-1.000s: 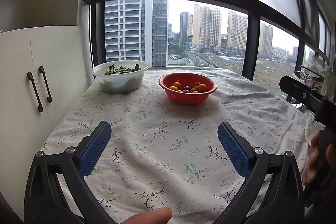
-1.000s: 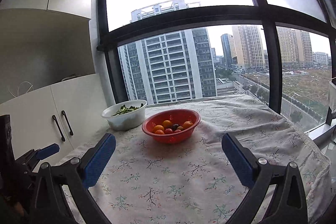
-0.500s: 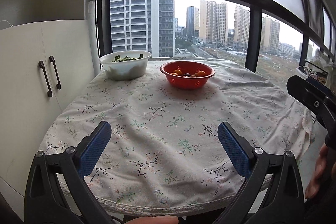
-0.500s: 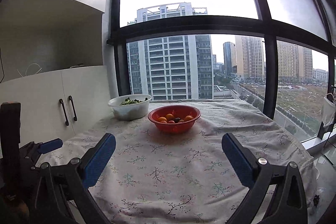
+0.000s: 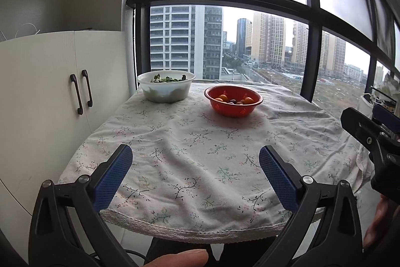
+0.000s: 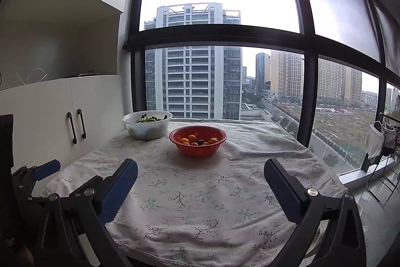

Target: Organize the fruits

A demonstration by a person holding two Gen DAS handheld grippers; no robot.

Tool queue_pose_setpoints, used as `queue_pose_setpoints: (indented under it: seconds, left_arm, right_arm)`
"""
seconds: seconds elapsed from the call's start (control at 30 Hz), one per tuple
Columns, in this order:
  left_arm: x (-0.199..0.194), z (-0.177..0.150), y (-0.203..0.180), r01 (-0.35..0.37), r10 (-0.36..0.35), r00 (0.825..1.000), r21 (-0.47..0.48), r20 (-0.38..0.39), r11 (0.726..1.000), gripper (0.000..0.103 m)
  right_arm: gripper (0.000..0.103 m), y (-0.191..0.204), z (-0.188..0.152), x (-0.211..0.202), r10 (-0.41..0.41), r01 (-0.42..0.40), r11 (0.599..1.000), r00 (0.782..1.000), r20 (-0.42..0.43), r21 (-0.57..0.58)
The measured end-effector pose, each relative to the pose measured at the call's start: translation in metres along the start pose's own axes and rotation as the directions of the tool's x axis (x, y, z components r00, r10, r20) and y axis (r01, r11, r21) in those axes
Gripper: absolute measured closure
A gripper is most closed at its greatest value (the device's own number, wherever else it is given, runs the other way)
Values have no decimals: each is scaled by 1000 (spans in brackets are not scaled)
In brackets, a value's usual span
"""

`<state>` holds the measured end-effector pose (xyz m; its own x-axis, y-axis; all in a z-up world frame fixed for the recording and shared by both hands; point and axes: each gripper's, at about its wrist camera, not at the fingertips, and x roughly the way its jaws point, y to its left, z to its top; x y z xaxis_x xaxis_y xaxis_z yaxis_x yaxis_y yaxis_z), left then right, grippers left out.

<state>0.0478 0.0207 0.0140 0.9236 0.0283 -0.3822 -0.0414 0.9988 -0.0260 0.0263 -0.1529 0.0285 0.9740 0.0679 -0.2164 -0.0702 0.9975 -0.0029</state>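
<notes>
A red perforated bowl stands at the far side of the table and holds several small orange and dark fruits. My left gripper is open with nothing between its blue pads, held above the near edge of the table, well short of the bowl. In the right wrist view my right gripper is also open and holds nothing, likewise over the near part of the table. The left gripper's blue tip shows at that view's left edge.
A white bowl of green leaves sits left of the red bowl. The table wears a floral cloth with a lace hem. White cabinets stand at the left, tall windows behind. A thumb shows at the bottom.
Both grippers have drawn back and away from the table, so the bowls look smaller and the near hem of the cloth has come into view. Both stay open.
</notes>
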Motion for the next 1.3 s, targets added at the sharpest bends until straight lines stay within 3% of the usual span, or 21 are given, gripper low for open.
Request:
queue_pose_setpoints:
  seconds: [0.27, 1.3]
  left_arm:
    - [-9, 2, 10, -17, 17, 1000, -19, 24, 1000, 0]
    - [-4, -8, 2, 4, -4, 1000, 14, 3, 1000, 0]
  right_arm:
    - [0, -3, -13, 12, -21, 23, 999, 998, -65, 25]
    - [0, -5, -19, 13, -35, 36, 999, 998, -59, 9]
